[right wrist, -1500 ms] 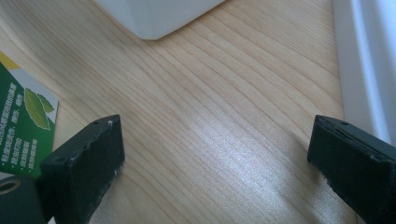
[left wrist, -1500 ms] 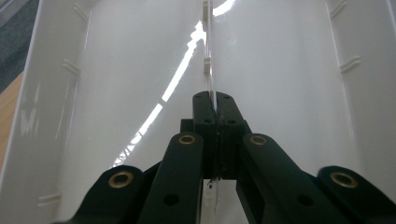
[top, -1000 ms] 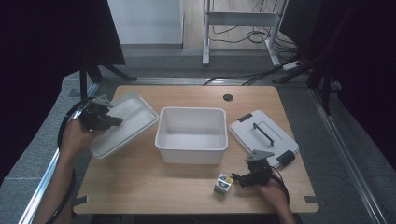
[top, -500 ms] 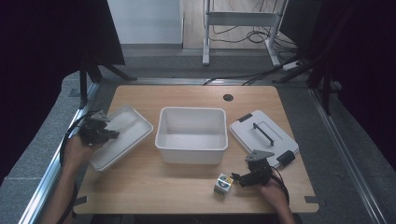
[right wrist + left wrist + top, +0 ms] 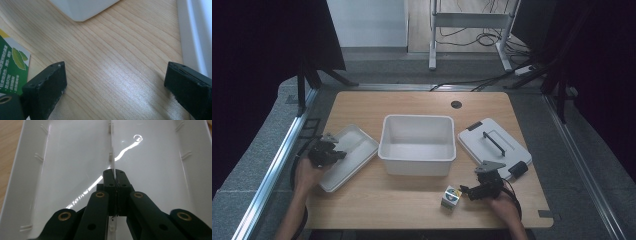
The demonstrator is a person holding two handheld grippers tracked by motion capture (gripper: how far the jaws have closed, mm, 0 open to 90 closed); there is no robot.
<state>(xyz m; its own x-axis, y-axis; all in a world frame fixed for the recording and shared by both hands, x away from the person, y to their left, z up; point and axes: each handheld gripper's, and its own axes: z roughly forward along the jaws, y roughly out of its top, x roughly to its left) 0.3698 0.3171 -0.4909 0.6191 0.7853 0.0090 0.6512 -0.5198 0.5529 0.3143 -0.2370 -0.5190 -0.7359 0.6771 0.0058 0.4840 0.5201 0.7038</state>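
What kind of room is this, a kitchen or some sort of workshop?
Most likely a lab or recording studio, not a kitchen. A lone wooden table stands ringed by dark curtains, loose cables run across the floor behind it, and a person works with handheld grippers such as the left gripper on a white tray.

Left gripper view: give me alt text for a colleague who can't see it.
The left gripper has its black jaws shut on the thin centre divider of a shallow white tray, seen from just above. A strip of wooden table shows at the left.
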